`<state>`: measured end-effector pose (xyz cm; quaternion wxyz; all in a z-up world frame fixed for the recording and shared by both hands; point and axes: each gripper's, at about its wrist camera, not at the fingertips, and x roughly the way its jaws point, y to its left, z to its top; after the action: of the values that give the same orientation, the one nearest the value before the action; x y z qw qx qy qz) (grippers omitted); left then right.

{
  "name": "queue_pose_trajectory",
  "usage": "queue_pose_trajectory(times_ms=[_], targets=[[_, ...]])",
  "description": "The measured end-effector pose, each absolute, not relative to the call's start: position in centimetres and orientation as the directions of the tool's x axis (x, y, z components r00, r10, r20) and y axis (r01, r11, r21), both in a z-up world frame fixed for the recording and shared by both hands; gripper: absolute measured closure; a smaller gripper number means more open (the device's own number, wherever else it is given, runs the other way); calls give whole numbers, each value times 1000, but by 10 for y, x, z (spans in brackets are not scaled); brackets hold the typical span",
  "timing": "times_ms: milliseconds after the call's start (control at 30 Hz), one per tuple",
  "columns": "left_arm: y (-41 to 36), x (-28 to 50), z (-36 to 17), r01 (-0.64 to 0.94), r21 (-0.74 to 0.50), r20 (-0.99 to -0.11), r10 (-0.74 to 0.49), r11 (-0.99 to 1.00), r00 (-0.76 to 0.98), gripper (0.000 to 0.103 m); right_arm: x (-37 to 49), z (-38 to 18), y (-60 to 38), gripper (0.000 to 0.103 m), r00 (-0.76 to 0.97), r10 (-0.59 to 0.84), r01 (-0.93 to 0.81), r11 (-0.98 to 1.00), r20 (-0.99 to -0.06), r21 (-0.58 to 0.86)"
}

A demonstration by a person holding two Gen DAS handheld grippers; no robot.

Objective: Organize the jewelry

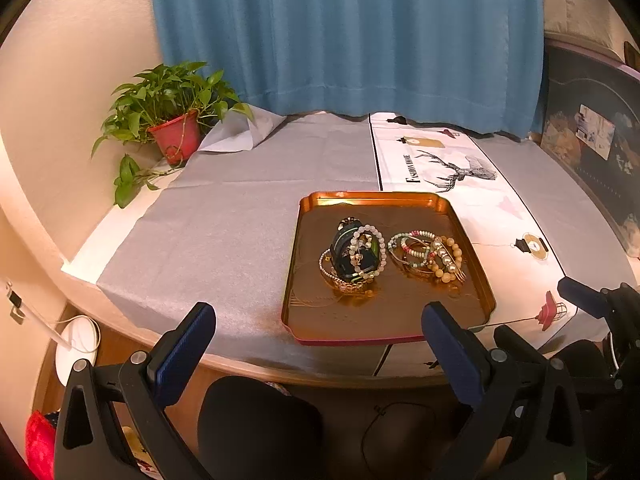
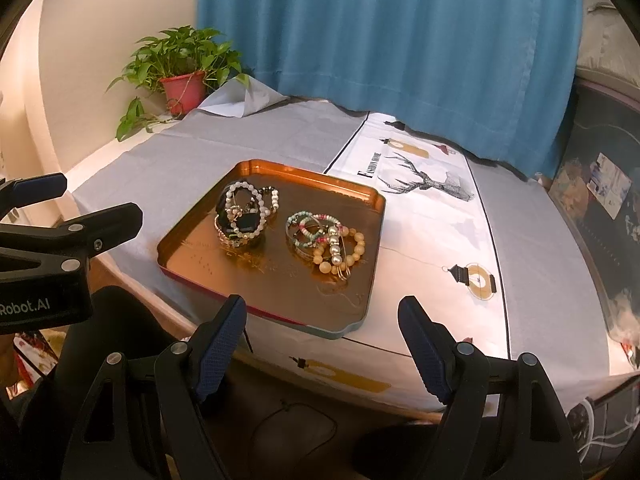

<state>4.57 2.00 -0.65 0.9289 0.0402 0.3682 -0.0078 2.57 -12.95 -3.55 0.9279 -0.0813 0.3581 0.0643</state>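
A copper tray (image 1: 308,308) (image 2: 192,272) lies on the table near its front edge. In it are two heaps of jewelry. The left heap (image 1: 354,254) (image 2: 242,216) has white bead bracelets wound around a dark stand. The right heap (image 1: 428,256) (image 2: 326,240) has green, pink and amber bead bracelets and gold bangles. My left gripper (image 1: 318,332) is open and empty, held before the tray's near edge. My right gripper (image 2: 322,332) is open and empty, just in front of the tray's near right corner. The left gripper also shows in the right wrist view (image 2: 60,208).
A grey cloth (image 1: 224,232) covers the table, with a white deer-print runner (image 1: 452,176) to the tray's right. A potted plant (image 1: 172,120) stands at the far left corner. A blue curtain (image 1: 344,36) hangs behind. A dark panel (image 1: 592,152) stands at the right.
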Motion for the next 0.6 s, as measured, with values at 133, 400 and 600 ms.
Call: queue_pose_trajectory(times_ms=[133, 400, 600], targets=[[20, 45, -6, 45, 71, -685, 16, 996, 728, 1, 25, -35, -130, 24, 737, 61, -176, 979, -673, -104], [19, 44, -6, 50, 79, -684, 17, 996, 729, 1, 24, -34, -130, 24, 737, 63, -178, 978, -673, -104], [18, 44, -7, 55, 83, -685, 17, 995, 729, 1, 24, -34, -130, 24, 736, 61, -176, 979, -674, -104]])
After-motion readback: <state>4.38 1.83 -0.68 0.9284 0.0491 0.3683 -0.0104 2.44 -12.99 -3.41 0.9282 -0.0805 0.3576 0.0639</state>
